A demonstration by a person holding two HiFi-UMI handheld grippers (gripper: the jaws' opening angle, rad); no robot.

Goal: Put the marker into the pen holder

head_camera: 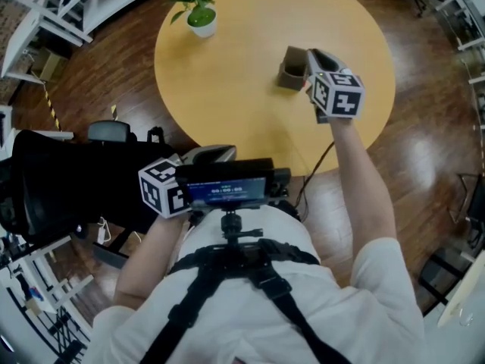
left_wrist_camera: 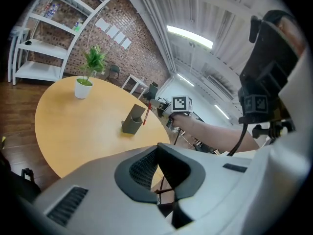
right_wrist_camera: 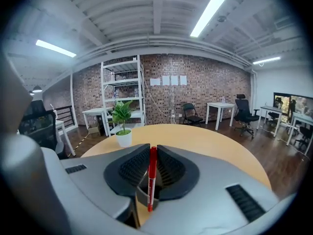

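My right gripper is shut on a red marker, which stands upright between its pads. In the head view this gripper hovers over the round yellow table, right beside the grey pen holder. From the left gripper view the marker hangs at the upper right edge of the holder; whether its tip is inside I cannot tell. My left gripper is held back off the table's near edge, its jaws closed with nothing between them.
A small potted plant stands at the table's far side. A black office chair is at my left. White shelves stand against the brick wall; tables and chairs fill the far room.
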